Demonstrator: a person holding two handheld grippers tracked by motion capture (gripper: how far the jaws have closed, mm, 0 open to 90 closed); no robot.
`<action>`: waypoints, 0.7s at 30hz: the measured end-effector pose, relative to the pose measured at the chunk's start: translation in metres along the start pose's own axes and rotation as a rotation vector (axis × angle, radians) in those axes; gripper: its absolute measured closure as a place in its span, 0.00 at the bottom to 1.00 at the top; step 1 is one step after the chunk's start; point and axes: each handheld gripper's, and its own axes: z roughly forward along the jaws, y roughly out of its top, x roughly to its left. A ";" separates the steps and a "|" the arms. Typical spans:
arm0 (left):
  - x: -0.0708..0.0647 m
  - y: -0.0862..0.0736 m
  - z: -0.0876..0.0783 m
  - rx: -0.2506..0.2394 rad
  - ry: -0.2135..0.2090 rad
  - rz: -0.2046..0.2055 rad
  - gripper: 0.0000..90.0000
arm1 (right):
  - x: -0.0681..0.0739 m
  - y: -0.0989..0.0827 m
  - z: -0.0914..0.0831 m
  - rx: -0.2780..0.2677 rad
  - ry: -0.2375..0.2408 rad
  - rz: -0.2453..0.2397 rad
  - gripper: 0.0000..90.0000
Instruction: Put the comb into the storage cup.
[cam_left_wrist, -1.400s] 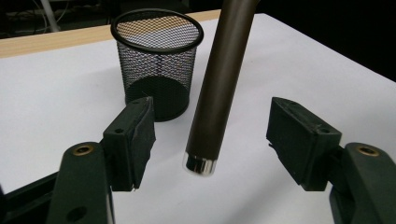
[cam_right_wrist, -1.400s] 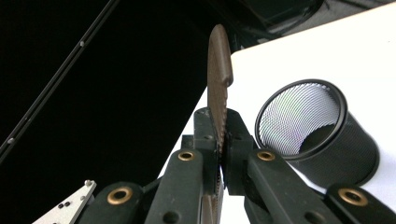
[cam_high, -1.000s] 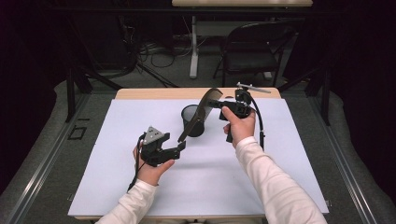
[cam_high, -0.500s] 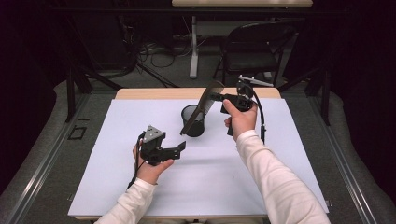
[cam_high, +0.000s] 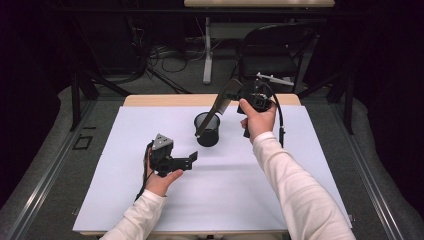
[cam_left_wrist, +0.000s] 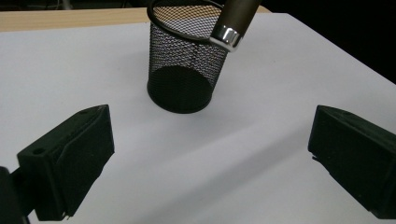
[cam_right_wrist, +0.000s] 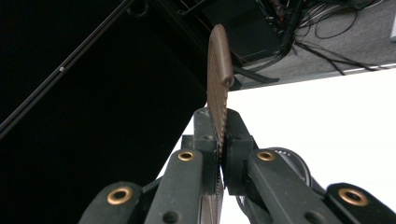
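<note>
Comb angled over mesh cup at table's centre, grippers either side.

On the table, the mesh cup stands just behind centre. The comb, pinched by the right gripper, slants from the cup's 1 o'clock with its lower end at the cup's rim. The left gripper lies at the cup's 7 o'clock, near it and apart, facing the cup with nothing between its jaws. A chair stands behind the table at 12 o'clock.
</note>
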 end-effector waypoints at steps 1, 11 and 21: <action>0.000 0.000 0.000 0.003 0.000 0.005 0.01 | 0.000 0.002 0.001 -0.002 -0.010 -0.007 0.97; -0.002 0.000 -0.004 -0.008 -0.001 0.025 0.01 | 0.006 0.008 0.006 -0.028 -0.044 -0.032 0.97; -0.001 0.002 -0.007 -0.007 -0.002 0.023 0.01 | 0.001 0.014 0.009 -0.056 -0.093 -0.041 0.97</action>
